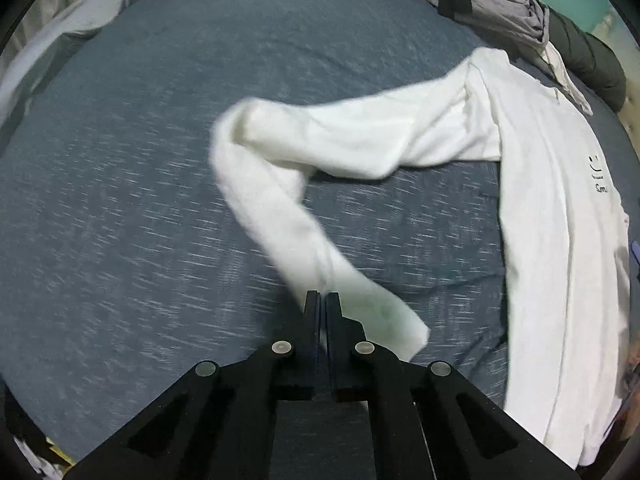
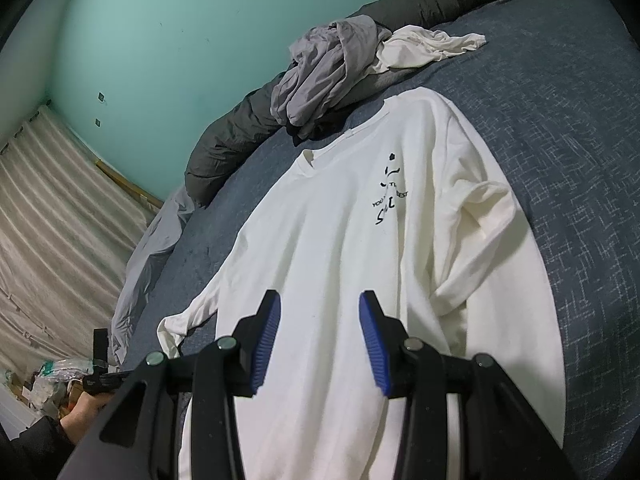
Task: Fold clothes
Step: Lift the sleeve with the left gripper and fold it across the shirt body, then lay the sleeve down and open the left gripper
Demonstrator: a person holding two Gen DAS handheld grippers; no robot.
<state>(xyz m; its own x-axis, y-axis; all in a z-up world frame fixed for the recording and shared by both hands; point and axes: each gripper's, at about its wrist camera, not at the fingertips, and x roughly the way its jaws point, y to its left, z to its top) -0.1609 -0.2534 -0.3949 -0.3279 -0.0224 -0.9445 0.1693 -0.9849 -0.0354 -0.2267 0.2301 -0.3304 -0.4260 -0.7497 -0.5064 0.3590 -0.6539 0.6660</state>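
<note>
Left wrist view shows the left gripper (image 1: pixel 323 300) with its jaws drawn together, and the white sleeve (image 1: pixel 280 208) of the long-sleeved shirt (image 1: pixel 552 200) runs right up to their tips; it looks pinched near the cuff, though the blur keeps the contact itself from being plain. From there the sleeve rises away across the blue-grey bed (image 1: pixel 120 200), bends sharply, and runs back to the shoulder, so it is doubled over itself, not stretched out. In the right wrist view the right gripper (image 2: pixel 320 304) hangs with its jaws wide, the blue pads well apart and nothing between them, above the lower front of the shirt, which lies face up and mostly flat on the bed with its small black chest print (image 2: pixel 388 192) showing. The other sleeve (image 2: pixel 472 240) lies folded in along the body. Beyond the collar sits a crumpled grey garment (image 2: pixel 328 68) beside a rumpled white one (image 2: pixel 424 48), against a dark rolled quilt (image 2: pixel 228 136). I judge the shirt light, soft and limp: it will sag and crease wherever it is not carried, and a single layer could slip from a shallow pinch. Cuff, shoulder seam and hem corners look like the firmest places to take hold, as the cloth is doubled there.
</note>
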